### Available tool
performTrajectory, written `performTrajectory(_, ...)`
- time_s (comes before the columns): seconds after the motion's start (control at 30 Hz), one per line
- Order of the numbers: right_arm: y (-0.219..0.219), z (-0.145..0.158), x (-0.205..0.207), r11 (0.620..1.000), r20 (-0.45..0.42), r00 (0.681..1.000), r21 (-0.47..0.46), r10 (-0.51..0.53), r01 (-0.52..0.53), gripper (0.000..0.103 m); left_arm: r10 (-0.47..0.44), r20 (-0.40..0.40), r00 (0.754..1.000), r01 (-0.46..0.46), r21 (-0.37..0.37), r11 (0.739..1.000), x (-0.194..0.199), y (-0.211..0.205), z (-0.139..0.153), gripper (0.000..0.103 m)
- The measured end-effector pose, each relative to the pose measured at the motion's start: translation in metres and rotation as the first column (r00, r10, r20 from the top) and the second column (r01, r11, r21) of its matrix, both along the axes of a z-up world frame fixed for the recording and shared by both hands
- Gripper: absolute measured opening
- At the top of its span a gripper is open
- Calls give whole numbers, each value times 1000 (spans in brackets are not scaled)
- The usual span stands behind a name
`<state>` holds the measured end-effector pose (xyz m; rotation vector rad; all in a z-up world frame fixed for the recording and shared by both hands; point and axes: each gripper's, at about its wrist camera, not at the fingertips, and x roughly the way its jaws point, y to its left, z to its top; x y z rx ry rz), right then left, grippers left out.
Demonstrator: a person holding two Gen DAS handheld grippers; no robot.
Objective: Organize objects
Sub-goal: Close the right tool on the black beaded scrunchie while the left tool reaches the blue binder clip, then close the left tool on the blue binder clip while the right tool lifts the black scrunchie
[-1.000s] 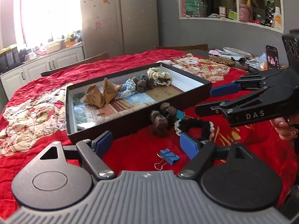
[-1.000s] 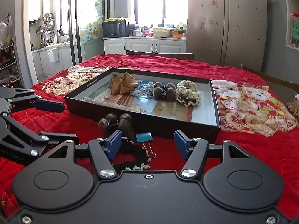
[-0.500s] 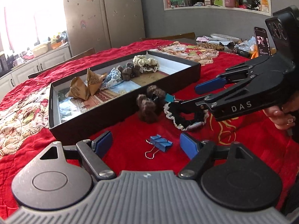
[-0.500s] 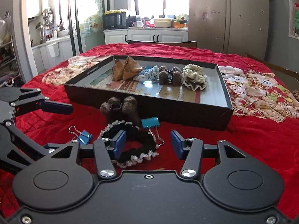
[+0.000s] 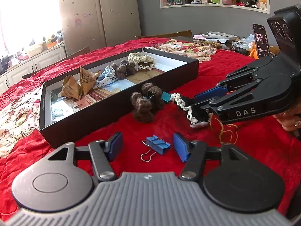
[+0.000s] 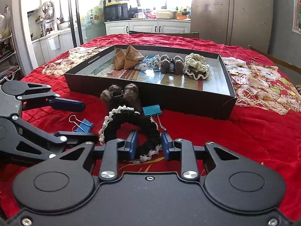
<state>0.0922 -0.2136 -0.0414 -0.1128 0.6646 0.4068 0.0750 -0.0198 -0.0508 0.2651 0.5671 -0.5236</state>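
Right gripper (image 6: 147,145) has just been closing, and its blue pads now pinch the near side of the black scrunchie (image 6: 129,122) with the white lace edge, low in the centre of the right wrist view. In the left wrist view that scrunchie (image 5: 190,107) sits right of centre, bunched in the right gripper's (image 5: 201,106) tips. The left gripper (image 5: 147,147) has been closing too, but its jaws stand about half open, with the blue binder clip (image 5: 157,146) lying on the red cloth (image 5: 254,150) between the pads, untouched. Just behind, mid-frame, a brown fuzzy hair clip (image 5: 145,103) rests beside a teal binder clip (image 5: 166,98). The black tray (image 5: 116,111) runs across the upper left, holding two paper packets (image 5: 79,84), a pale blue scrunchie (image 5: 107,73), another brown clip (image 5: 124,68) and a cream scrunchie (image 5: 141,60).
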Motion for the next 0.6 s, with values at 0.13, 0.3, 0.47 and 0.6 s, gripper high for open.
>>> performTrajectory(0.13,1,2,-3,1000,-1,1000,-5,11,-11,20,-13,-7,1000,13,-2,1000,0,-1,0,53)
performTrajectory(0.3,1,3,-6,1000,4,1000,-4,17,-17,15,-35,-12,999,35,-4,999,-2,-4,0,39)
performTrajectory(0.47,0,5,-6,1000,11,1000,-3,23,-23,13,-46,-4,999,46,6,999,-4,-8,0,32)
performTrajectory(0.6,0,7,-9,1000,26,999,-5,30,-30,12,-39,-7,999,39,2,999,-4,-7,0,31)
